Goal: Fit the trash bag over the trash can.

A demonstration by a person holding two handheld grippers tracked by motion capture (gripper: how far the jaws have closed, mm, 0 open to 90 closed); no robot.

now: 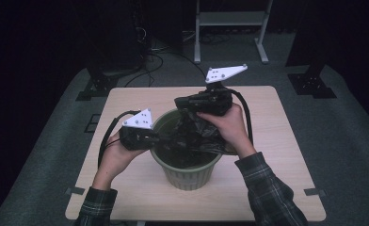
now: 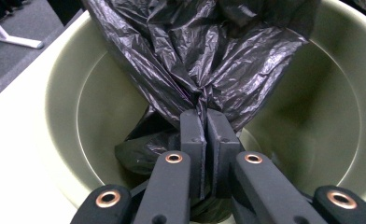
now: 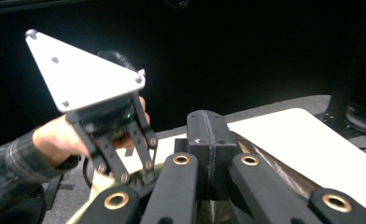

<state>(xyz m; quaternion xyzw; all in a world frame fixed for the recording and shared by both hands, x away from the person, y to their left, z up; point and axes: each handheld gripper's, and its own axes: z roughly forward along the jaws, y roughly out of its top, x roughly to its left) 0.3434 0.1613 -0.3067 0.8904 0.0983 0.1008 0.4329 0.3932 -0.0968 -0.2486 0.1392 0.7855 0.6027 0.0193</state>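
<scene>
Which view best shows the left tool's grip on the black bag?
The left gripper view: the left tool is shut on gathered black bag inside the green bin. The high view shows it small; the right gripper view shows bag film under its jaws.

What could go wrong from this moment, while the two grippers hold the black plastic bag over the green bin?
1. The thin black plastic bag looks stretched between the shut left gripper and the right gripper; more pull could tear it.
2. The left gripper pinches only a small bunched fold, which could slip out.
3. The round pale green plastic bin stands free on the light wooden table; an upward pull might tip it.
</scene>
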